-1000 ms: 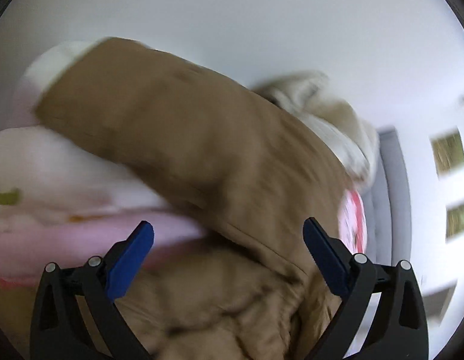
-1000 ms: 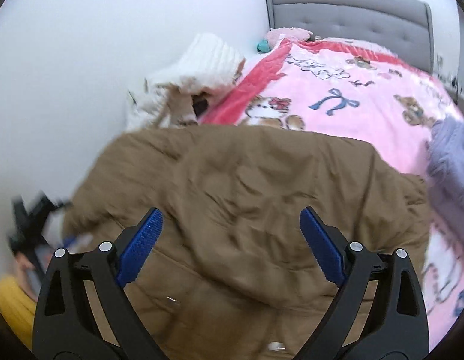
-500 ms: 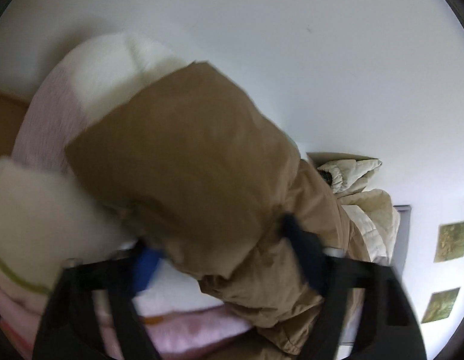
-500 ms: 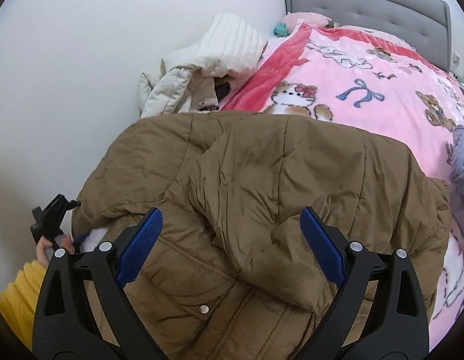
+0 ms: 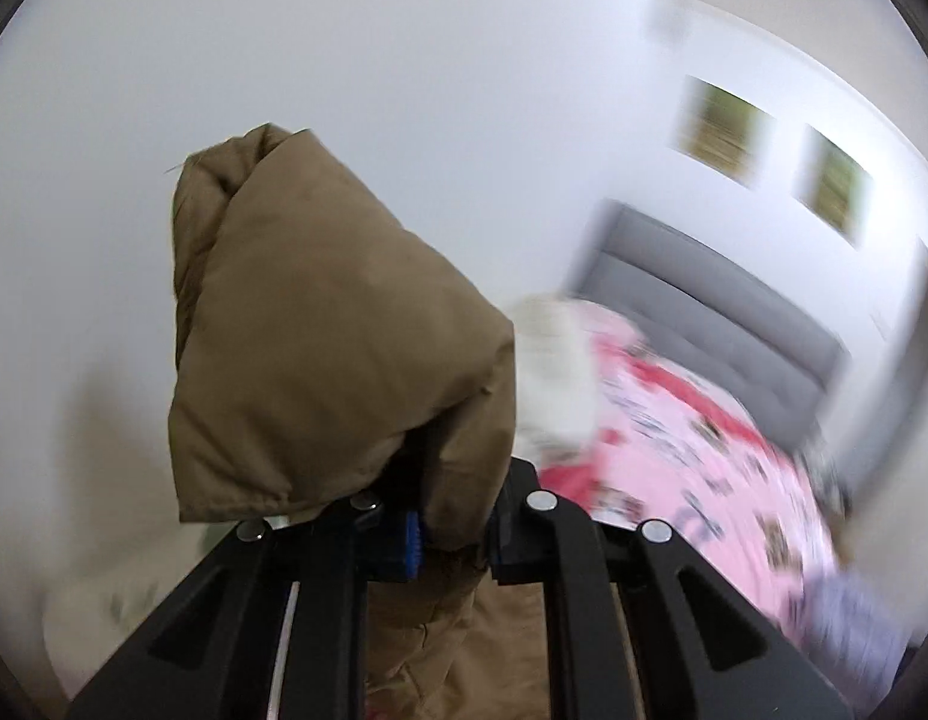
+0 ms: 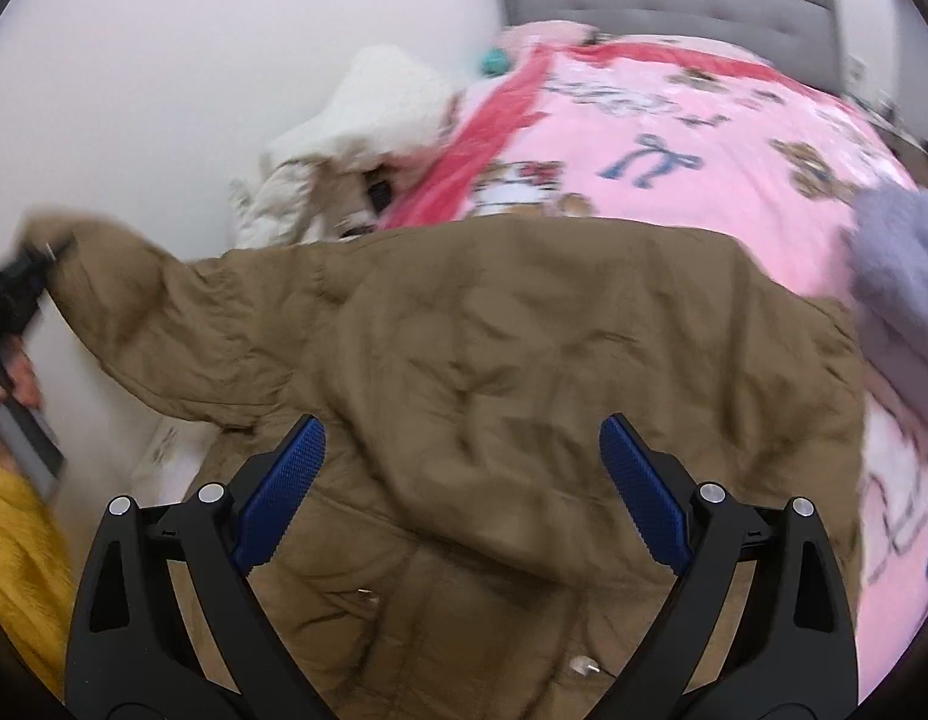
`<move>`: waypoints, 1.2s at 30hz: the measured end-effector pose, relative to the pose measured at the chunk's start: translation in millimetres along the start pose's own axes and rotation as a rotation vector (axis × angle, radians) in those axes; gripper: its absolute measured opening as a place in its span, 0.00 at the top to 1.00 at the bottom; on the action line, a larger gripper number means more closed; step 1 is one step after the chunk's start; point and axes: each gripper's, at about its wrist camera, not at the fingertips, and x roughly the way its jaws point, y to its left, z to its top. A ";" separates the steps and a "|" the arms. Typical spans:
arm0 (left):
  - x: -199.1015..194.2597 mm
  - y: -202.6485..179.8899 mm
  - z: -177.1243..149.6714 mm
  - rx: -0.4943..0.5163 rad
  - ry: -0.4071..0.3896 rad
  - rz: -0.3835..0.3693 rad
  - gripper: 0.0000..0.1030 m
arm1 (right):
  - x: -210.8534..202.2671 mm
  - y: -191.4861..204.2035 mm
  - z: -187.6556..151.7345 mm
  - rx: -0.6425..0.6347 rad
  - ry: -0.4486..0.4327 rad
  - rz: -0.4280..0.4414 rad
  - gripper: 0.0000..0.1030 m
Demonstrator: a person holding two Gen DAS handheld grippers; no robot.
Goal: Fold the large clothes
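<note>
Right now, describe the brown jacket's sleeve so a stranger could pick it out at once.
Start at the bed with the pink cartoon blanket; a brown padded jacket lies across its near end. Its sleeve stretches off toward the white wall, the cuff pinched in the closing left claw. It is the only part lifted off the bed, unlike the cream coat heaped beyond.

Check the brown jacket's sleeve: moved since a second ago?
Yes. The brown jacket's sleeve, pinched in the closing left hand-held gripper, has lifted off the bed and now stretches left across the white wall.
</note>
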 end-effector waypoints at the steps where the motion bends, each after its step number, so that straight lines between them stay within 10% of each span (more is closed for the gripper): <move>1: 1.9 -26.5 4.0 0.065 -0.005 -0.021 0.86 | -7.0 -10.3 -2.4 0.026 -0.013 -0.020 0.14; 8: 16.2 -198.6 -55.2 0.496 0.034 -0.207 0.86 | -44.0 -83.3 -28.6 0.177 -0.067 -0.147 0.14; 15: 36.0 -329.1 -220.2 0.998 0.187 -0.196 0.86 | -77.1 -163.0 -66.1 0.410 -0.113 -0.216 0.14; 22: 24.0 -332.3 -328.6 1.314 0.097 -0.148 0.84 | -73.0 -199.0 -52.9 0.404 -0.123 0.034 0.14; 30: 23.5 -316.0 -334.3 1.410 0.071 -0.193 0.77 | -3.5 -177.6 12.2 0.224 -0.038 0.256 0.14; 31: 23.3 -316.4 -334.4 1.417 0.076 -0.196 0.76 | 5.2 -171.5 21.6 0.191 -0.028 0.284 0.18; 34: 11.2 -311.5 -338.7 1.438 0.106 -0.203 0.72 | 19.9 -148.6 39.2 0.069 0.002 0.206 0.75; 36: -1.9 -307.6 -333.4 1.440 0.112 -0.213 0.66 | 20.6 -140.9 50.5 0.047 0.014 0.204 0.86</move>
